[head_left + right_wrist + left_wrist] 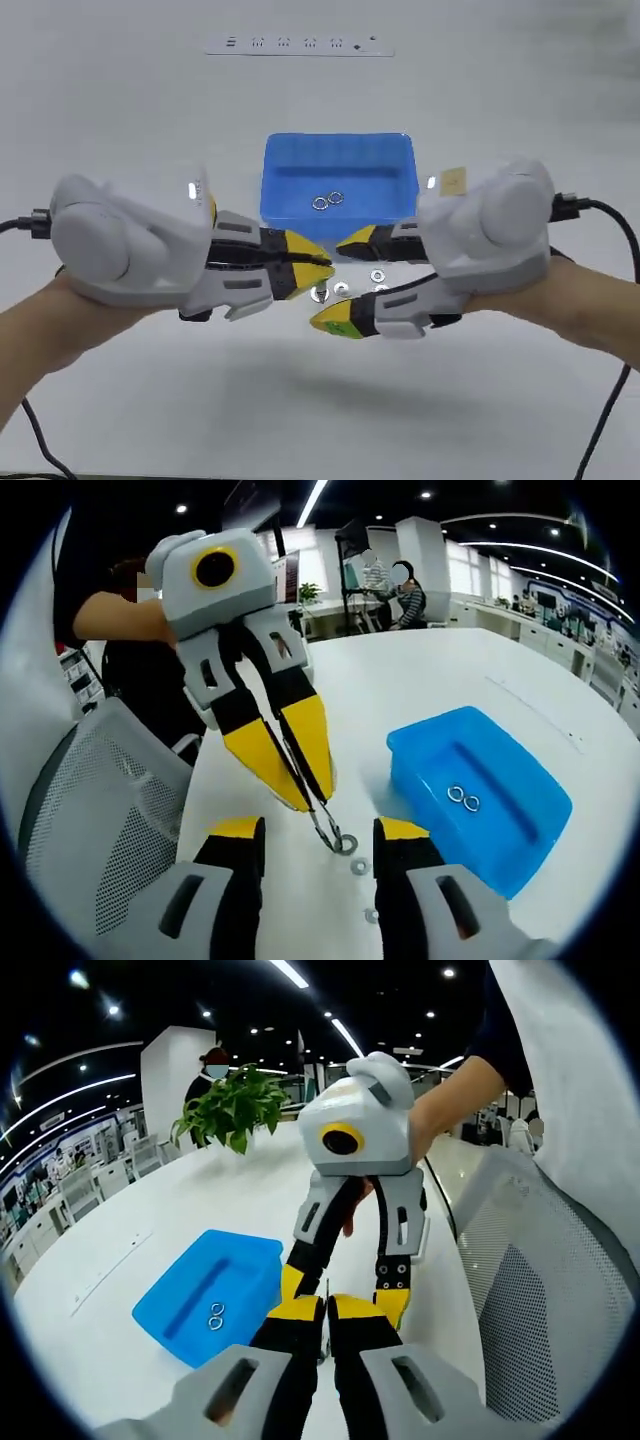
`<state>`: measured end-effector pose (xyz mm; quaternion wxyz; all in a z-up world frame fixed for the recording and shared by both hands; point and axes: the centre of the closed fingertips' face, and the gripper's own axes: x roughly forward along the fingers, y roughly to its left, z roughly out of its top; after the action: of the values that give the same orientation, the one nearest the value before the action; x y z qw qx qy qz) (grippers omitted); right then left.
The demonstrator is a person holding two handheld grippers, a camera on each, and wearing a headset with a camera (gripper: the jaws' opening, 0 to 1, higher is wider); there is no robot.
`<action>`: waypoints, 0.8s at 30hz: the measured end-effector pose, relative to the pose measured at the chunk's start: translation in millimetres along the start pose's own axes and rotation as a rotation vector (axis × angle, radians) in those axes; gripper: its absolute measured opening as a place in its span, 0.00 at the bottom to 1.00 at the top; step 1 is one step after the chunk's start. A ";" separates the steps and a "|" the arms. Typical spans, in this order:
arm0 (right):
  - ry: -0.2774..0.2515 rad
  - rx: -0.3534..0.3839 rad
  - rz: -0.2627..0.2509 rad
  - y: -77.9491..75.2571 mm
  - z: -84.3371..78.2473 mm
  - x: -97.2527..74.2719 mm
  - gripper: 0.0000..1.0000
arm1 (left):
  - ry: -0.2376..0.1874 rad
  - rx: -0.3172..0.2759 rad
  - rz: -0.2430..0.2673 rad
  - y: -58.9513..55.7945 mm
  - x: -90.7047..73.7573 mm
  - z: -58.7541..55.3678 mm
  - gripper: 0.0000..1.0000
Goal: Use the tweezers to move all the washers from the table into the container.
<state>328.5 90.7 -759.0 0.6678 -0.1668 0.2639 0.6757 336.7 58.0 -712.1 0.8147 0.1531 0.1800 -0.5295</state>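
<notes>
Two washers (327,200) lie in the container (290,160), more washers (377,276) before it.

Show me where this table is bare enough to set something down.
Free: the wide strip between the power strip and the blue container; the table on either side of the container; the near edge toward the person. Crowded: just in front of the container, where the left gripper, its tweezers, the right gripper and loose washers meet.

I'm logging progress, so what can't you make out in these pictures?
Count of metal washers on the white table: head view, gripper jaws cover some.
Whether the thin metal tweezers pinch a washer: right gripper view, too small.
Tweezers' handles: head view, left gripper hides them.
</notes>
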 end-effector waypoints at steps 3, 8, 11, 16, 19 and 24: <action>0.038 -0.037 0.029 2.6 -4.7 7.2 0.31 | 0.003 0.004 -0.010 -2.5 2.0 0.4 0.06; 0.064 -0.080 0.046 3.1 -9.3 13.1 0.22 | 0.014 0.021 -0.022 -8.6 4.1 1.2 0.06; 0.071 -0.094 0.049 2.2 -11.0 13.8 0.18 | 0.015 0.020 -0.020 -9.1 3.2 0.2 0.06; 0.089 -0.125 0.045 -0.1 -16.0 15.9 0.15 | 0.022 0.019 -0.018 -10.5 1.5 0.0 0.06; 0.083 -0.140 0.042 -0.8 -15.7 16.4 0.13 | 0.023 0.016 -0.014 -10.5 0.8 -0.3 0.06; 0.081 -0.193 0.038 -0.2 -14.8 18.6 0.12 | 0.030 0.017 -0.008 -7.9 -1.8 -2.7 0.06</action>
<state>325.8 97.3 -781.7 0.6244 -0.2523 0.2273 0.7034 328.3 57.5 -714.1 0.8086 0.1674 0.1883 -0.5317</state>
